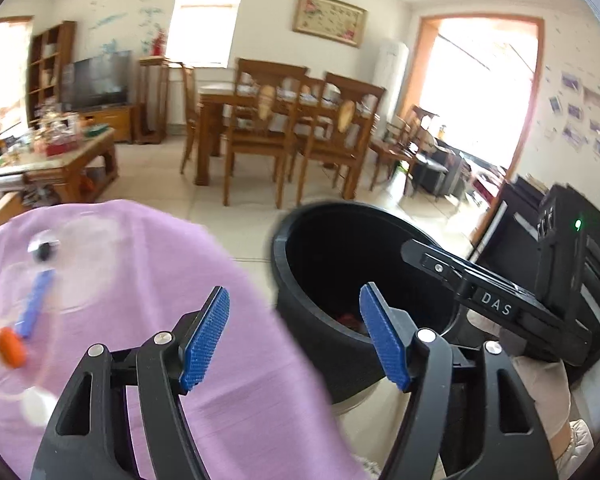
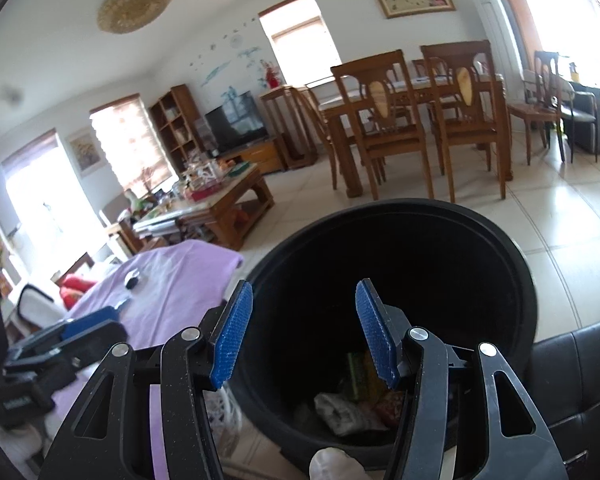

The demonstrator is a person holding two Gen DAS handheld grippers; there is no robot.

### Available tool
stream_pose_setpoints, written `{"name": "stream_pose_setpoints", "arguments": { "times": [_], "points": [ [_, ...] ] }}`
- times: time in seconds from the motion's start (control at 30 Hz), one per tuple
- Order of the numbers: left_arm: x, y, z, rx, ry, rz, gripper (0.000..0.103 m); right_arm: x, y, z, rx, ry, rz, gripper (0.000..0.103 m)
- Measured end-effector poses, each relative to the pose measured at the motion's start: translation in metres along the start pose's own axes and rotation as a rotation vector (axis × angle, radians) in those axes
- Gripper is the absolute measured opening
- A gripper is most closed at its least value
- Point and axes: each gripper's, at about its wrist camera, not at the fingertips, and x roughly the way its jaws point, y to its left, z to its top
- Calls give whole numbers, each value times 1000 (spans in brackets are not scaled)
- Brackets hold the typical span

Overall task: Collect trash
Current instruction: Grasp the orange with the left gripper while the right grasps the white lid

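Jaws of both grippers stand released and empty: the right gripper point(image 2: 304, 330) hangs over the black bin point(image 2: 516, 264), the left gripper point(image 1: 294, 336) just beside its rim. Wrappers point(image 2: 346, 408) lie in the bin's bottom, so a drop looks finished. Next, I'd judge, comes reaching toward the purple cloth point(image 1: 148, 248) beside the bin, where an orange cap point(image 1: 10, 347) remains.

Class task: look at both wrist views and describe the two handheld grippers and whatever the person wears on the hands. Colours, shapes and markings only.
The left gripper and the right gripper look alike: black curved frames with triangular cut-outs, silver round bolts, and blue ridged pads on the fingers. From the left view, the right one's black body bears white letters DAS and a small green light. The hand under it wears a pale thin glove.
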Motion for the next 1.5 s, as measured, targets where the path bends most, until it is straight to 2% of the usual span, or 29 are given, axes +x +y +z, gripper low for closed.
{"name": "stream_pose_setpoints", "arguments": {
  "times": [0.2, 0.33, 0.43, 0.57, 0.67, 0.7, 0.77, 0.8, 0.93, 1.0, 1.1, 1.27, 1.4, 1.5],
  "points": [
    [-43, 77, -11, -80, -8, 157, 68, 20, 66, -3, -91, 59, 85, 55],
    [-46, 137, -26, -149, 77, 213, 67, 37, 123, -14, -183, 129, 166, 55],
    [-41, 168, -33, -165, 123, 266, 66, 51, 165, -26, -252, 195, 225, 55],
    [-29, 192, -36, -171, 186, 282, 65, 71, 221, -44, -355, 294, 279, 55],
    [-17, 203, -35, -164, 222, 272, 55, 81, 250, -58, -405, 349, 304, 55],
    [-17, 210, -39, -163, 233, 269, 48, 85, 260, -61, -418, 368, 310, 55],
    [-12, 216, -42, -180, 259, 224, 42, 95, 278, -68, -448, 403, 310, 55],
    [-12, 217, -42, -173, 250, 214, 37, 99, 284, -70, -458, 416, 311, 55],
    [-19, 221, -46, -156, 242, 180, 35, 115, 305, -83, -486, 472, 303, 55],
    [-25, 222, -49, -163, 226, 194, 35, 124, 315, -88, -501, 490, 295, 55],
    [-43, 229, -52, -204, 188, 178, 35, 132, 326, -92, -507, 514, 292, 55],
    [-74, 236, -56, -228, 136, 201, 35, 143, 338, -97, -521, 529, 249, 55],
    [-93, 233, -60, -223, 85, 231, 35, 144, 341, -102, -593, 530, 199, 54],
    [-106, 229, -62, -211, 35, 262, 35, 147, 342, -103, -595, 524, 193, 37]
  ]
}}
